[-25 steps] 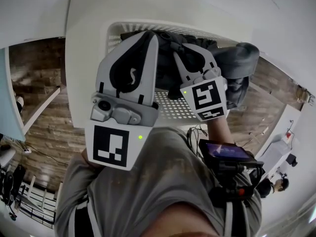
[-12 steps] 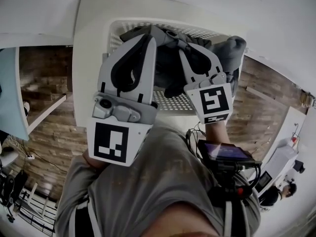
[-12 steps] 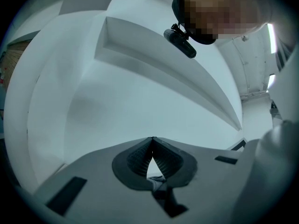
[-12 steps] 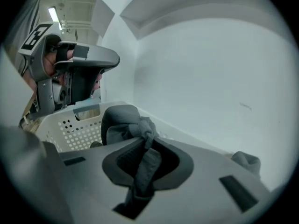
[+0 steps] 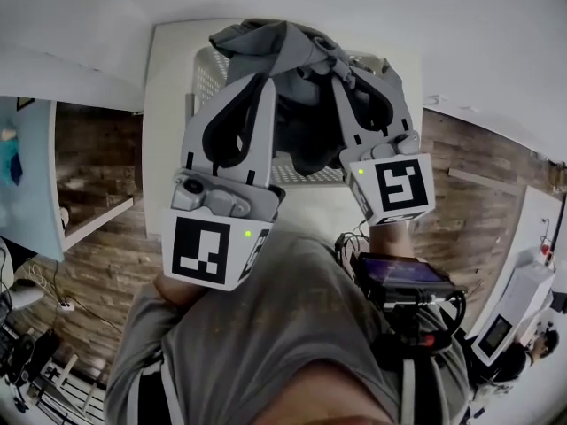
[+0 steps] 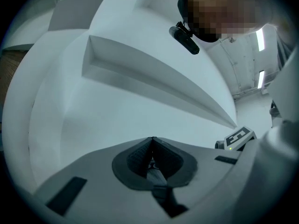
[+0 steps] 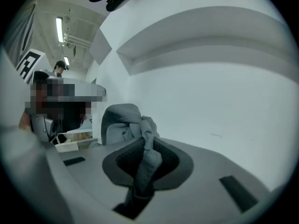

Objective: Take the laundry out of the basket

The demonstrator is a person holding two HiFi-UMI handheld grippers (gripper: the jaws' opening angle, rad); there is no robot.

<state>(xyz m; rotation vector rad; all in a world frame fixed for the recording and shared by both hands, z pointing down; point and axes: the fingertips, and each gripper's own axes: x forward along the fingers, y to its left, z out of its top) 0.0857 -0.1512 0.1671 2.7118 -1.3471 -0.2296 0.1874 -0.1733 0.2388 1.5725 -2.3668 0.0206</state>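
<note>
Now L claw [image 5: 268,80], R claw [image 5: 342,88] both closed on crumpled grey cloth [image 5: 266,38] above perforated white basket [image 5: 205,82].

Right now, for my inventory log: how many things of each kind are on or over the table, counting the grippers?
Grippers: 2, the left gripper and the right gripper, both shut on the garment
Grey garment: 1 that can be told apart
White laundry basket: 1
White table: 1
Total: 5
</note>
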